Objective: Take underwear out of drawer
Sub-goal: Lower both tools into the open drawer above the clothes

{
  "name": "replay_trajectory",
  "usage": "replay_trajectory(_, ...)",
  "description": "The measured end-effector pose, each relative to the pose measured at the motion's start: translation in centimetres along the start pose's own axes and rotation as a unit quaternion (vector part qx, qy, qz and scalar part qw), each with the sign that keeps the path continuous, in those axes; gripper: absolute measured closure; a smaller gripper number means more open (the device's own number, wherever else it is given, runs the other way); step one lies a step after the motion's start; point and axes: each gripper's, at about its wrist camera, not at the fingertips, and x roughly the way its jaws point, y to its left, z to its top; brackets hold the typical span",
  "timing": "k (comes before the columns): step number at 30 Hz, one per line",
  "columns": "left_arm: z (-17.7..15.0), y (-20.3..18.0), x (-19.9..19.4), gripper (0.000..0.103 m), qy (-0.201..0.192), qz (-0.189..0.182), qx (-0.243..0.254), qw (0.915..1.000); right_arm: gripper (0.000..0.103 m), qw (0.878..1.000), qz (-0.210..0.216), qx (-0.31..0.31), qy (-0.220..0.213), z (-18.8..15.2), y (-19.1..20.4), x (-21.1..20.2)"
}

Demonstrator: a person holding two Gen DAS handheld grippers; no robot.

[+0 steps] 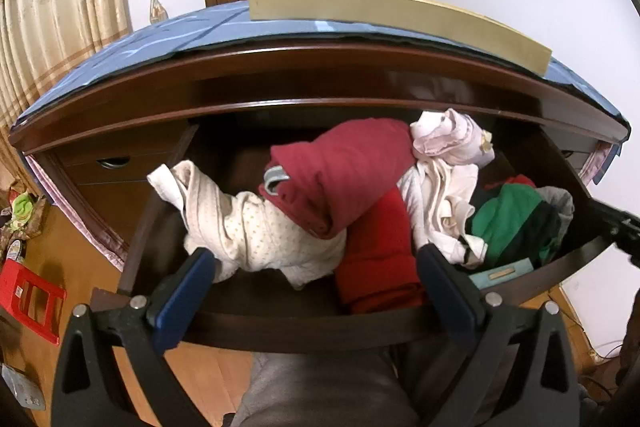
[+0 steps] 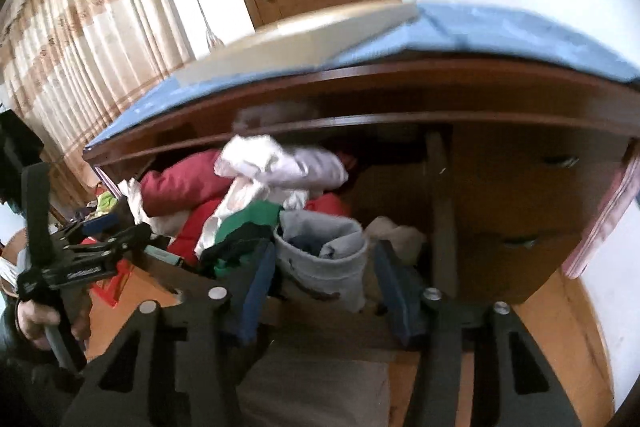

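Left wrist view: left gripper (image 1: 316,279) spread wide, empty, poised over the front edge of the open drawer (image 1: 280,323); red garments (image 1: 348,171) lie between and beyond its fingers.
Right wrist view: right gripper (image 2: 324,291) spread wide, grey underwear (image 2: 324,251) between its fingers, grip not discernible.

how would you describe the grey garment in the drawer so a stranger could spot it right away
Start at the open dark wood drawer under the blue-covered desktop. At its front edge, just right of the green garment, a light grey garment stands with its opening up, between the right hand-held gripper fingers. It is the only grey piece among reds, whites and green.
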Motion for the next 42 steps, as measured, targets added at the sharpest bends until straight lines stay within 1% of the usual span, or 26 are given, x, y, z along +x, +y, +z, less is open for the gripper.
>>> replay_trajectory(8, 0.0, -0.2, 0.0, 0.0, 0.006, 0.0, -0.003, 1.0, 0.051, 0.998, -0.031, -0.028, 0.053, 0.4, 1.3, 1.9)
replay_trajectory(11, -0.2, -0.1, -0.2, 0.0, 0.01, -0.003, -0.001, 0.9999, 0.051, 0.997, -0.029, -0.018, 0.071, 0.5, 1.2, 2.2)
replay_trajectory(26, -1.6, -0.1, -1.8, 0.0, 0.027, -0.018, 0.013, 0.9994, 0.051, 0.996, -0.028, -0.018, 0.079, 0.9, 0.8, 2.1)
replay_trajectory(42, -2.5, -0.3, -3.1, 0.0, 0.032, -0.009, 0.034, 0.9989, 0.051, 0.995, -0.025, -0.018, 0.098, 1.3, 0.8, 3.0)
